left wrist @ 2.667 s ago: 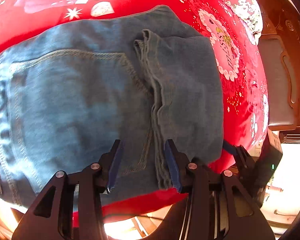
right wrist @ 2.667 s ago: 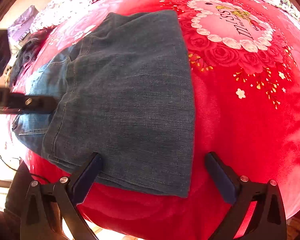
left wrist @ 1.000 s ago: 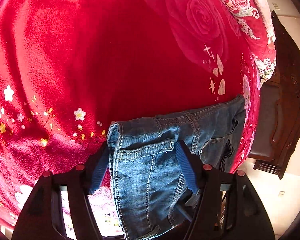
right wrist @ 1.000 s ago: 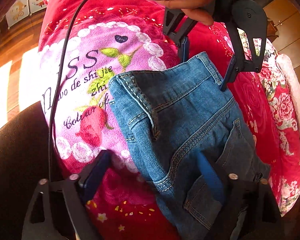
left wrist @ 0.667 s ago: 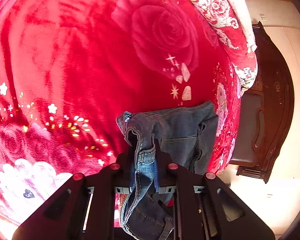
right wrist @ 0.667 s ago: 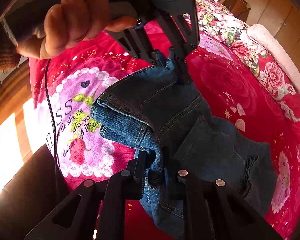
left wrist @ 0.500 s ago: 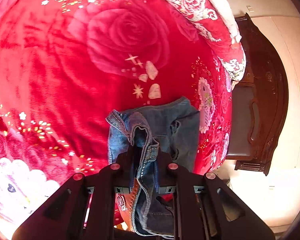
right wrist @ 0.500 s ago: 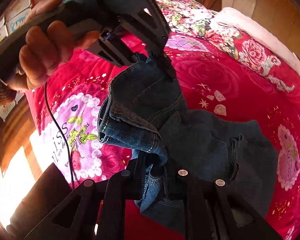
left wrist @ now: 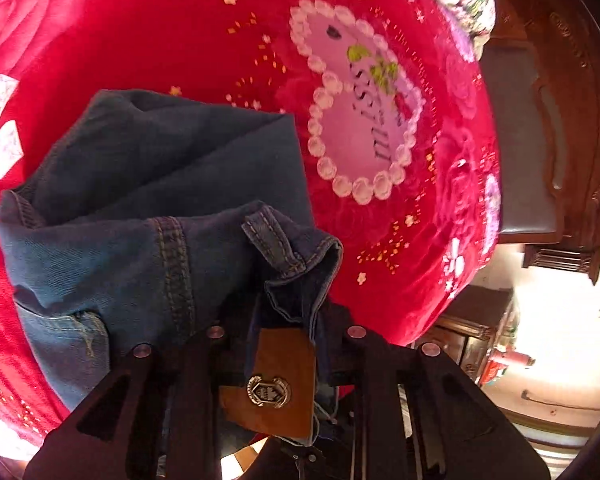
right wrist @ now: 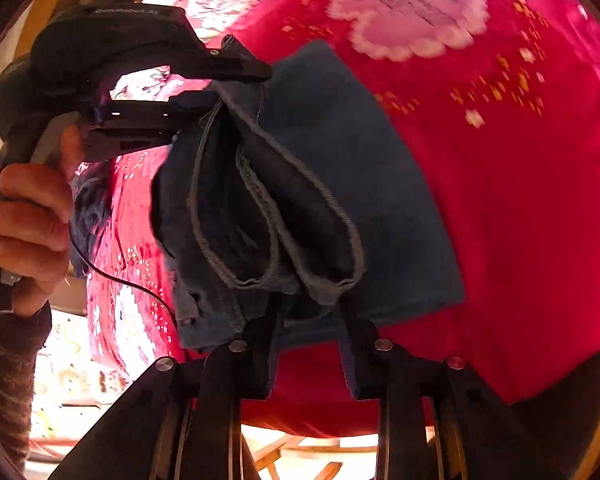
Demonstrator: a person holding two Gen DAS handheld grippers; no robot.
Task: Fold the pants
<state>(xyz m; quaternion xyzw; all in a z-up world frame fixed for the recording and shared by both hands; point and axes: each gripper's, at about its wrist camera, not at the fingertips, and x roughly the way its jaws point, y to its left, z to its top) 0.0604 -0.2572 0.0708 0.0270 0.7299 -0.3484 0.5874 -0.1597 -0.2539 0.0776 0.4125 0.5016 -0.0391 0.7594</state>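
Both tongs, left (left wrist: 288,320) and right (right wrist: 310,312), are pinched shut on the waistband of the folded blue denim pants (left wrist: 160,200), lifted above a red plush rose-print bed blanket (left wrist: 180,40); dark carved wooden furniture (left wrist: 572,120) stands beyond the left tongs.

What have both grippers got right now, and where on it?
Both hold the jeans at the waistband: left gripper by the leather patch, right gripper on a bunched waistband section.
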